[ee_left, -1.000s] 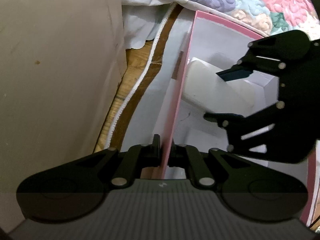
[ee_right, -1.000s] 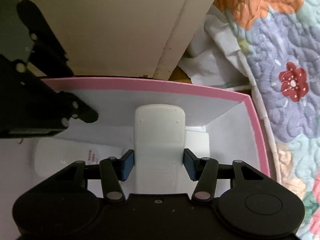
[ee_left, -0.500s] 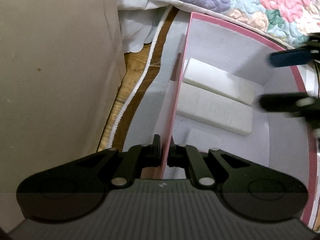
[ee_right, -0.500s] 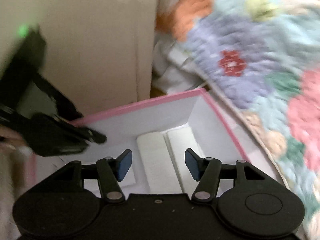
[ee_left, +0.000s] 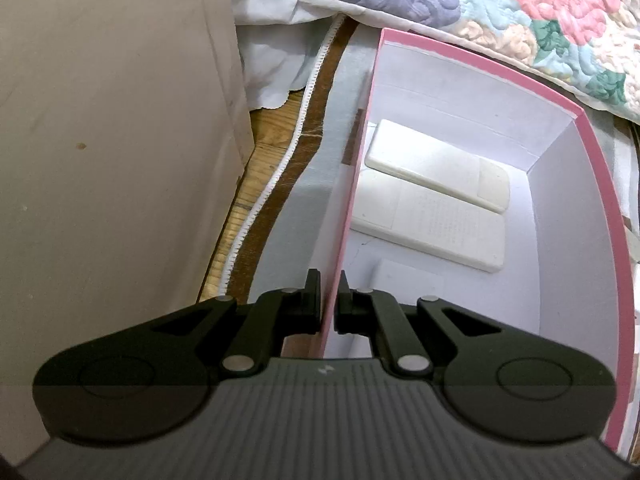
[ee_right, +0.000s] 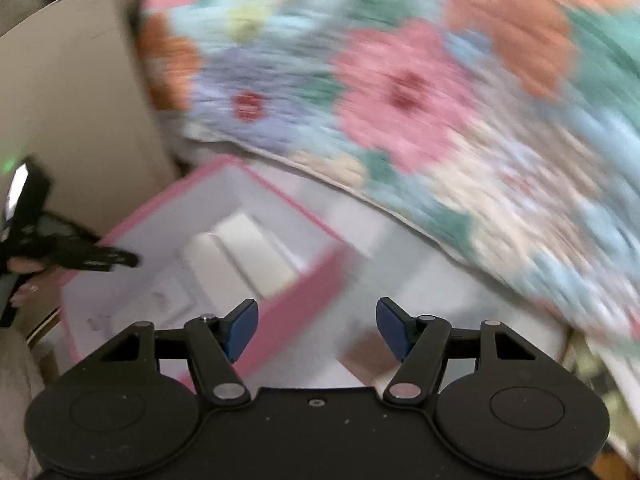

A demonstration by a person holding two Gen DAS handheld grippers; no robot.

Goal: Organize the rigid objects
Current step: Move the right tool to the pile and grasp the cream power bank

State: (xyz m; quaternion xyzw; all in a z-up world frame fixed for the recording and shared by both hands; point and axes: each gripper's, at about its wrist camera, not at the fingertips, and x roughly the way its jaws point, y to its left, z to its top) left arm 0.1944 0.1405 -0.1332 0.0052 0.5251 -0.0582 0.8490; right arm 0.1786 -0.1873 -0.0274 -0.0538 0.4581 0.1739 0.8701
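The left gripper (ee_left: 329, 304) has its fingers clamped on the near side wall of the pink box (ee_left: 600, 184), steadying it on the floor beside the bed, whose floral quilt (ee_left: 500, 8) hangs just beyond the far wall. Inside the box two white slabs lie flat and side by side, touching along their long edges: the smooth white remote (ee_left: 436, 164) against the far wall and a second white device (ee_left: 432, 232) with fine print on its face just nearer. A smaller white item sits closer to the clamped wall, too faint to identify.

The right gripper (ee_right: 316, 332) is above the box's corner with nothing between its blue fingers (ee_right: 240, 328), which are apart and opening wider. Its view is heavily smeared, so little beyond the box and the quilt can be read.

The placing step looks finished — both slabs rest squarely in the box. The next move likely calls for finding another rigid object outside the box, lining the open fingers across its narrow sides, and leaving the left hold on the wall so the box does not slide.
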